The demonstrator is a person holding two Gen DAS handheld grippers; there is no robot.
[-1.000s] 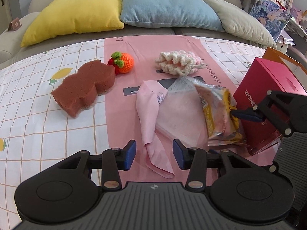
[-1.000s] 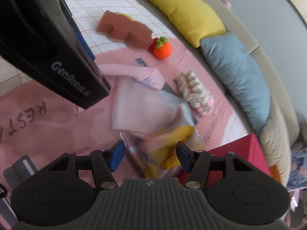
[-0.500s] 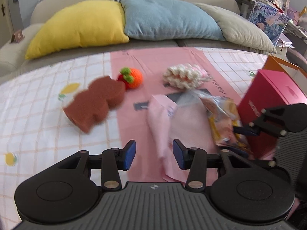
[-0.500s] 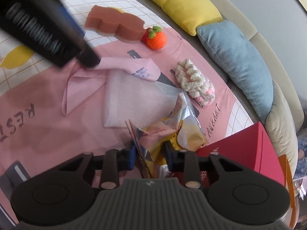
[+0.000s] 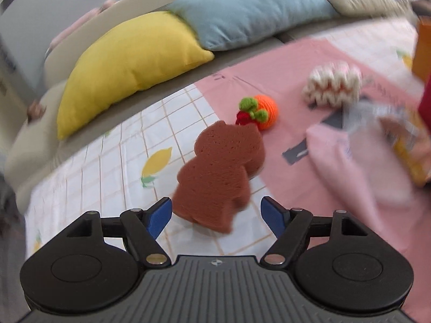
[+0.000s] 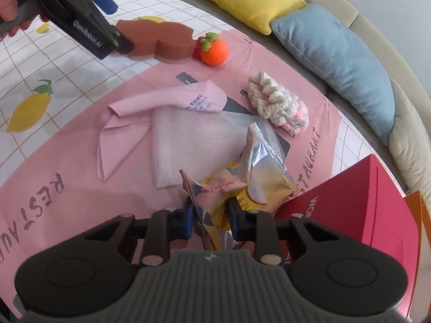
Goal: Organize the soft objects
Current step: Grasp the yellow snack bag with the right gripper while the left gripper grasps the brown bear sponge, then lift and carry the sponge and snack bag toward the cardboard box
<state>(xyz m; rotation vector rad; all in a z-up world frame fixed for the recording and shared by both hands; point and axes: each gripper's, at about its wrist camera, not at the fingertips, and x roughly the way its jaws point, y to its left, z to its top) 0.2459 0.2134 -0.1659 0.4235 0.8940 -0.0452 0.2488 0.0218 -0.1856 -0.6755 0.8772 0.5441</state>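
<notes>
- Two grippers are working over the table (image 6: 24, 53), which is wearing a lemon-print check cloth with a pink runner (image 6: 67, 161) laid across it.
- The left gripper (image 5: 216, 212) is hovering just short of one brown sponge (image 5: 223, 169); its blue fingers (image 5: 160, 213) have just been spreading and are standing wide apart, either side of the sponge's near end without pressing on it.
- The right gripper (image 6: 210, 215) is gripping one crinkly yellow-and-pink snack packet (image 6: 242, 185), its fingers having just been closing and now pinching the wrapper's near end.
- One crocheted orange fruit (image 6: 215, 49) with a green top is sitting on the runner, touching the far end of the sponge.
- One cream-and-pink knitted piece (image 6: 277, 107) is lying on the runner, well apart from the sponge and beyond the packet.
- One pink cloth (image 6: 150, 107) is lying crumpled on the runner between sponge and packet, and one pale mesh bag (image 6: 194, 140) is lying flat just beside it, partly under the packet.
- One red box (image 6: 363, 210) is standing just beside the packet.
- Three cushions are lining the sofa behind the table: one yellow (image 5: 129, 62), one blue (image 5: 247, 13), one beige (image 6: 409, 145).
</notes>
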